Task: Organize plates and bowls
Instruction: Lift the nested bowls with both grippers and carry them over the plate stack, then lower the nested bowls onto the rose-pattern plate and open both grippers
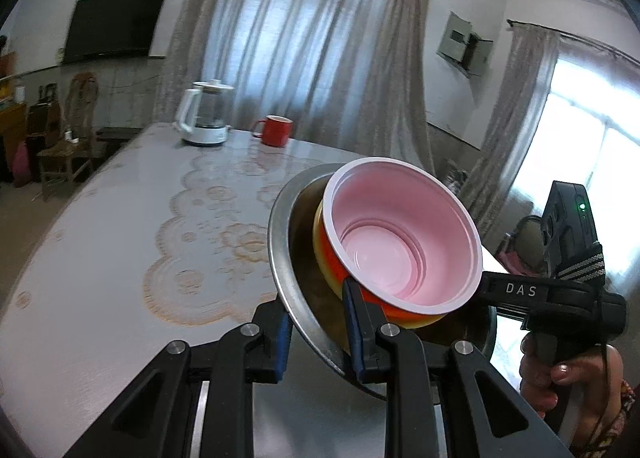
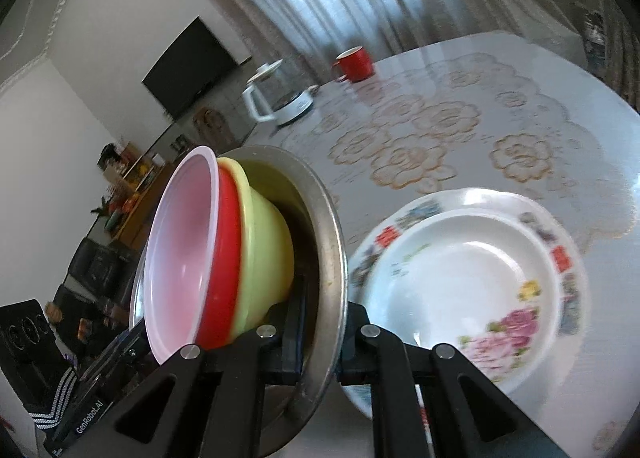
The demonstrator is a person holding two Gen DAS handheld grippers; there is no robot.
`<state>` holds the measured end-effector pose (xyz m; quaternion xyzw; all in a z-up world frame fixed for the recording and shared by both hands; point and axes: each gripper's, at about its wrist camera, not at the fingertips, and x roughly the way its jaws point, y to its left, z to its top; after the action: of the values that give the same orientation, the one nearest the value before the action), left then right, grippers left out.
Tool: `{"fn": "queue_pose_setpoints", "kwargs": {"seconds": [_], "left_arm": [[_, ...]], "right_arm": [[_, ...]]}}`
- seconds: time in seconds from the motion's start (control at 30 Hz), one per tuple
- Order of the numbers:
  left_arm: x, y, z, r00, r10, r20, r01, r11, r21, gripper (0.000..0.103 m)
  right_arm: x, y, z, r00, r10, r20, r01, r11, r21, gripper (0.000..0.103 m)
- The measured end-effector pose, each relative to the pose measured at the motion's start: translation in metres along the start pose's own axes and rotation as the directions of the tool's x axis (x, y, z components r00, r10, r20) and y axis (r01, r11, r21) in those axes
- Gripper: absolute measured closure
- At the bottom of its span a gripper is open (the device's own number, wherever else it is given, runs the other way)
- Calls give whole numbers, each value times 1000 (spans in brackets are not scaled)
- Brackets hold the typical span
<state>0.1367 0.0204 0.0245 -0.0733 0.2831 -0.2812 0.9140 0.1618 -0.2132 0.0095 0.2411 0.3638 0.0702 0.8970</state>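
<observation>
L gripper (image 1: 320, 332) clenched on near rim of metal basin (image 1: 280, 242) | R gripper (image 2: 324, 346) clamped on opp rim | pink/red/yellow bowls (image 2: 224, 258) nested inside, stack tilted, held up off table (image 1: 120, 258) | floral plates (image 2: 472, 282) on table just R of R gripper, likely drop spot

- Looks like I'm in someone's home, a living/dining room
- Wall-mounted TV (image 1: 116, 24), long curtains (image 1: 304, 42)
- Dining table (image 1: 132, 218) with lace-pattern cover, electric kettle (image 1: 204, 114), red mug (image 1: 276, 130)
</observation>
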Motion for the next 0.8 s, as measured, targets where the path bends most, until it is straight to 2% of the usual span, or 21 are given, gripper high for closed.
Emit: {"fn": "queue_pose_setpoints", "kwargs": {"seconds": [0.33, 0.53, 0.8], "left_arm": [[40, -45, 9, 998, -61, -35, 62, 997, 50, 79], [65, -64, 8, 994, -81, -67, 86, 994, 74, 80], [96, -69, -2, 985, -96, -141, 106, 992, 66, 81]], "right_arm": [[-31, -44, 7, 995, -87, 55, 83, 993, 82, 92], [-31, -70, 6, 991, -129, 44, 122, 984, 132, 92], [-24, -101, 2, 988, -156, 1, 152, 965, 213, 92]]}}
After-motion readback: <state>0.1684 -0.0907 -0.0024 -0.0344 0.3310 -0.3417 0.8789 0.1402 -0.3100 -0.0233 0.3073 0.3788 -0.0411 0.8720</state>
